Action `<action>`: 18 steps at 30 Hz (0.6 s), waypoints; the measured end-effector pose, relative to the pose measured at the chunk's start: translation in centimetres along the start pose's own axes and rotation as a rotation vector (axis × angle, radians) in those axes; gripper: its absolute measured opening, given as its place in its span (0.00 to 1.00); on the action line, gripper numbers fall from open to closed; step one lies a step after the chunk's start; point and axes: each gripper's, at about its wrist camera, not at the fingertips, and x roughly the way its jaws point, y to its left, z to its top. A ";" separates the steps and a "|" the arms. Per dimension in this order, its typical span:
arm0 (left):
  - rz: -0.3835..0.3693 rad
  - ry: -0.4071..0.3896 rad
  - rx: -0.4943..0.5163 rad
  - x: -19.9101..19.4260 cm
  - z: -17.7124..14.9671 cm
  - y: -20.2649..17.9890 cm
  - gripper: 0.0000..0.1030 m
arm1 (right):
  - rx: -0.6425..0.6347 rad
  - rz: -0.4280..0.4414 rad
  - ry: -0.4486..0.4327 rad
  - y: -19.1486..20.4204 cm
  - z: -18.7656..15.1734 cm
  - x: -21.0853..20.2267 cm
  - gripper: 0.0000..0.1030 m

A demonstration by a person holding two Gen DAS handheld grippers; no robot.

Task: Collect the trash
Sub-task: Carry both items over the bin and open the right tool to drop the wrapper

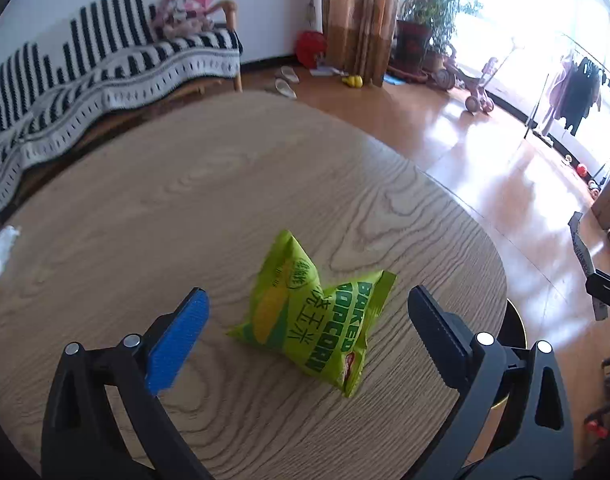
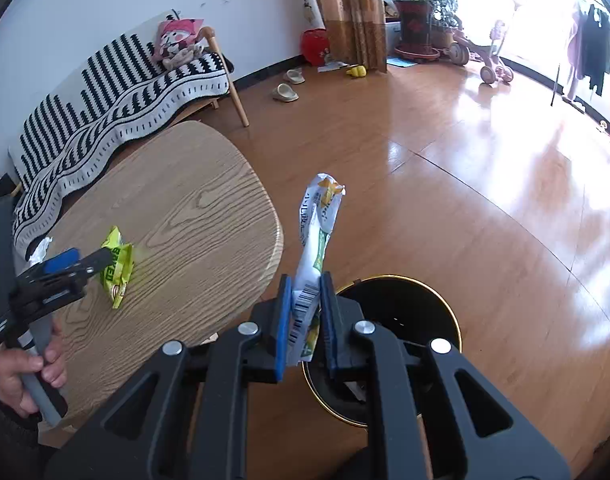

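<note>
Left claw gapes around crumpled green popcorn bag
Centre it, pinch the raised fold; right claw grips white wrapper.

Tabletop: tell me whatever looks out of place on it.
A crumpled green popcorn bag lies near the table's edge, between the open left tongs but ungripped. A scrunched white tissue sits at the far left rim. Both are litter on wood that otherwise shows nothing.
</note>
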 end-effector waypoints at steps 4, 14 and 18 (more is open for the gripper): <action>0.015 0.043 0.027 2.3 -0.2 -0.1 0.94 | 0.003 -0.004 0.016 -0.2 -0.1 0.3 0.14; -0.040 0.023 -0.034 0.6 0.2 -1.7 0.57 | 0.032 0.005 0.061 -1.5 0.2 1.3 0.14; -0.103 -0.007 0.014 -1.4 -0.2 -5.7 0.58 | 0.054 -0.024 0.123 -2.3 -0.1 2.6 0.15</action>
